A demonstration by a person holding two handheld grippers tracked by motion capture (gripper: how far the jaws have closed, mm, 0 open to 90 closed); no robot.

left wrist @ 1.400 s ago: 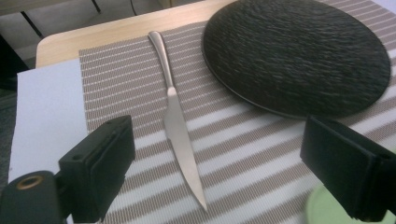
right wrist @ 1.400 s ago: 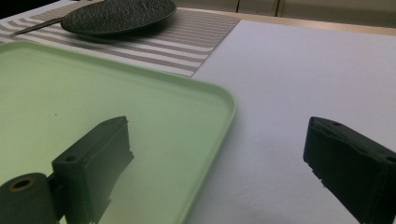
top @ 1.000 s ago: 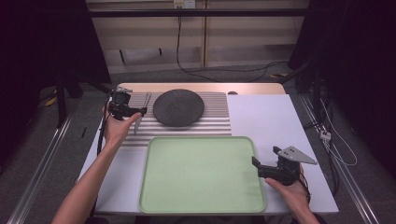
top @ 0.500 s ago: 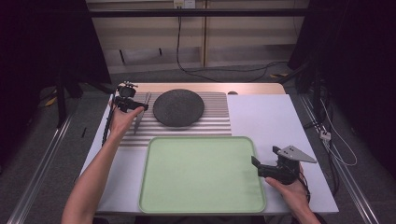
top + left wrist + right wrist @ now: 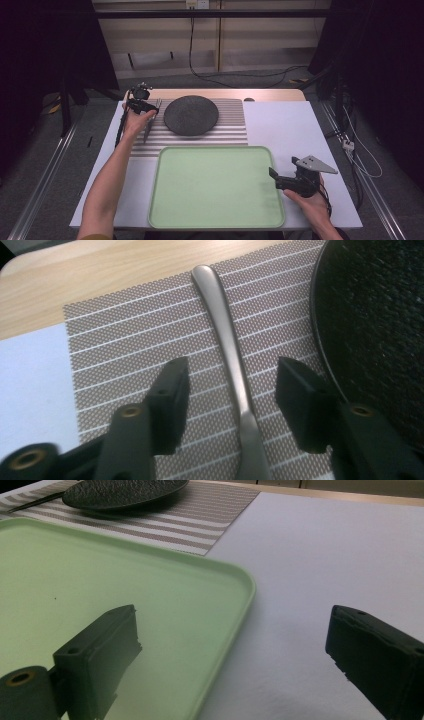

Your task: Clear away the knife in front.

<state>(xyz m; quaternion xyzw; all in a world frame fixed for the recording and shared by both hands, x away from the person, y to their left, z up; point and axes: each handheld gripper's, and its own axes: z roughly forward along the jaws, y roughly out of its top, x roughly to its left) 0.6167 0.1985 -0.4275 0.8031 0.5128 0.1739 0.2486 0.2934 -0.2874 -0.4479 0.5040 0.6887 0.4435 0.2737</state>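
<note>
A silver utensil (image 5: pixel 231 355) lies on the striped placemat (image 5: pixel 130 340), its rounded handle end pointing away, just left of a dark round plate (image 5: pixel 375 315). My left gripper (image 5: pixel 232 375) is open and straddles the utensil's handle, one jaw on each side, without touching it. In the high view the left gripper (image 5: pixel 146 106) sits at the placemat's far left corner, beside the plate (image 5: pixel 191 115). My right gripper (image 5: pixel 276 178) is open and hovers over the right rim of the empty green tray (image 5: pixel 215 220). In its own view the right gripper (image 5: pixel 232 625) has nothing between its jaws.
A white sheet (image 5: pixel 285 125) covers the table to the right of the placemat (image 5: pixel 230 132) and under the tray. The wooden table edge (image 5: pixel 225 93) runs along the far side. Cables lie on the floor beyond.
My left gripper has moved farther away and slightly right, ending over the utensil by the plate. The right gripper has stayed in place.
</note>
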